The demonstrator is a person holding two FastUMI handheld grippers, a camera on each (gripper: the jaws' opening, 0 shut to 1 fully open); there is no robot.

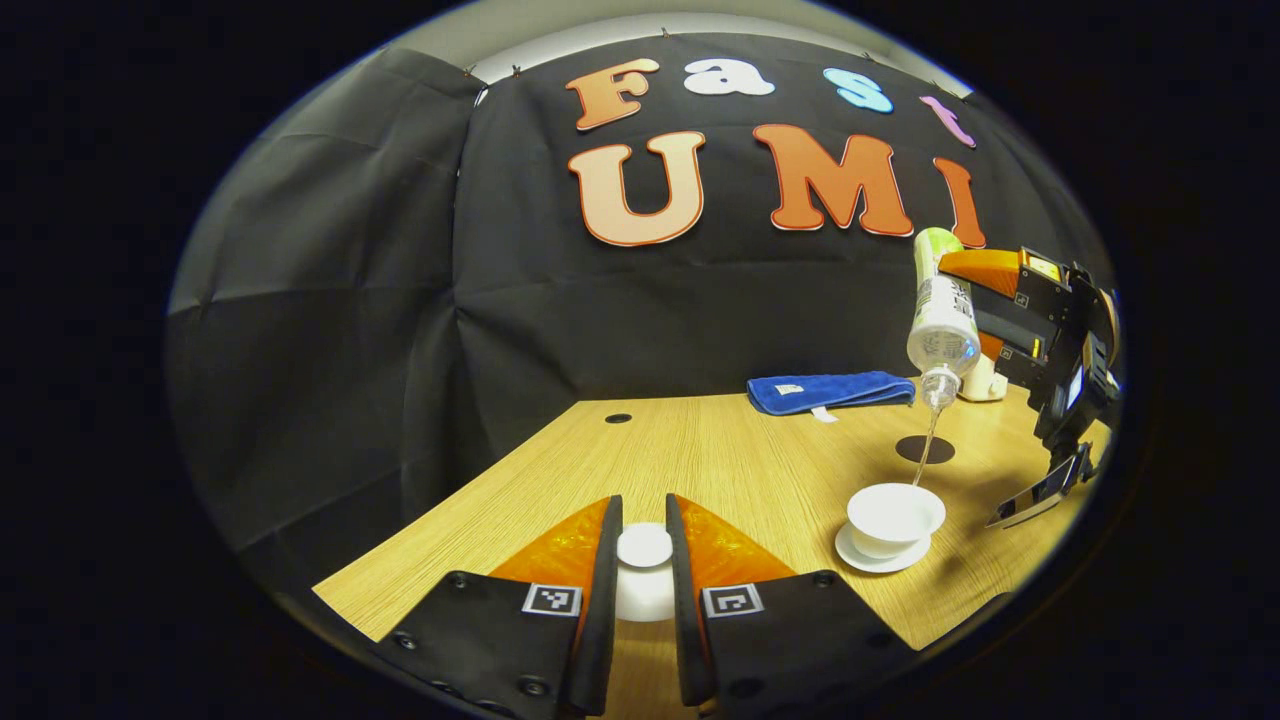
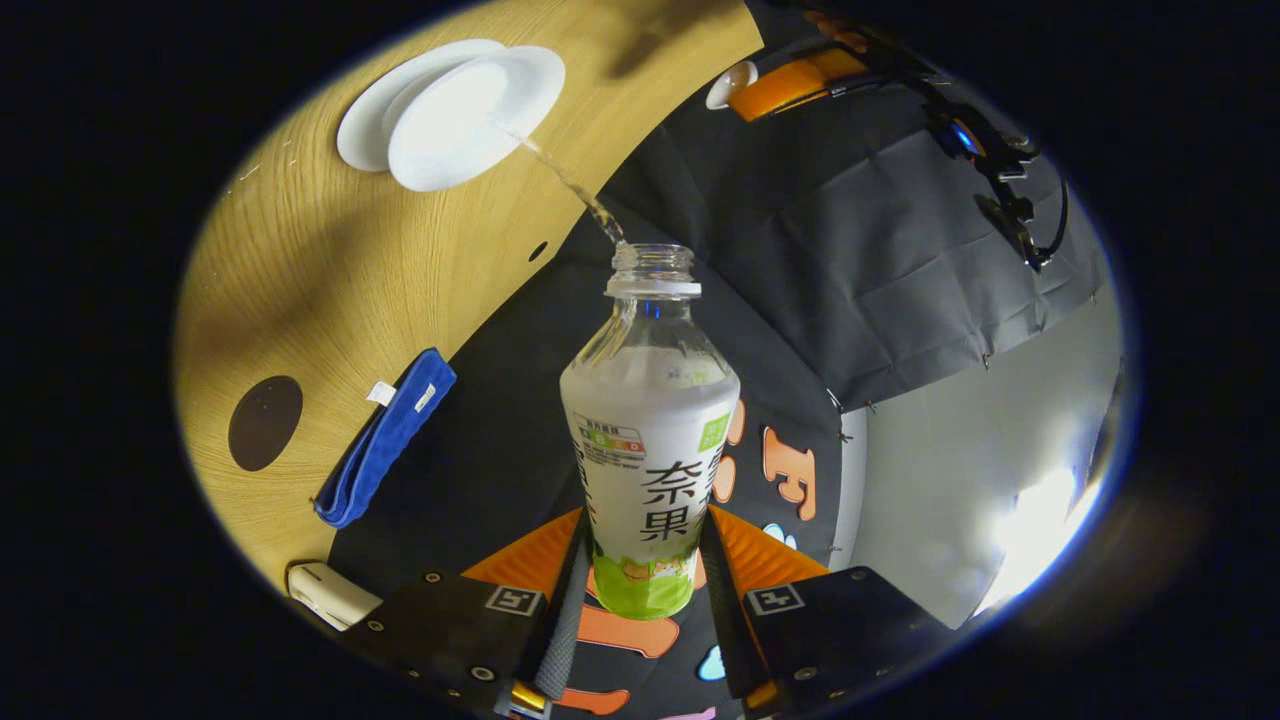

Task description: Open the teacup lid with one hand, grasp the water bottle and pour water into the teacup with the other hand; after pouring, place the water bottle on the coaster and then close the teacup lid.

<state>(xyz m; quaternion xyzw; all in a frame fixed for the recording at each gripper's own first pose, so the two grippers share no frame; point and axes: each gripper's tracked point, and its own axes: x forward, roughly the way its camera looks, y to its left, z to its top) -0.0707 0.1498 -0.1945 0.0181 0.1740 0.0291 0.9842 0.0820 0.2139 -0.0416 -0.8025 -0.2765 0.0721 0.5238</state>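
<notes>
Left gripper (image 1: 645, 590) low over the counter (image 1: 700, 450), fingers pinching the teacup lid (image 1: 644, 546). Further right, the open teacup (image 1: 893, 518) on its saucer, coaster (image 1: 924, 449) behind. Right gripper (image 2: 640, 590) clamps the water bottle (image 2: 650, 440), long axis steep, mouth pointing down, water streaming into the teacup.

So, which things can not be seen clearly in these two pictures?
- Water level in the teacup: left gripper view sits too low to see inside; in right gripper view the bowl is bright white and shows no waterline.
- The lid in the left gripper: its lower part is hidden between the fingers.
- Water bottle base: cut off behind the right gripper.
- Pale object behind the bottle: mostly hidden.
</notes>
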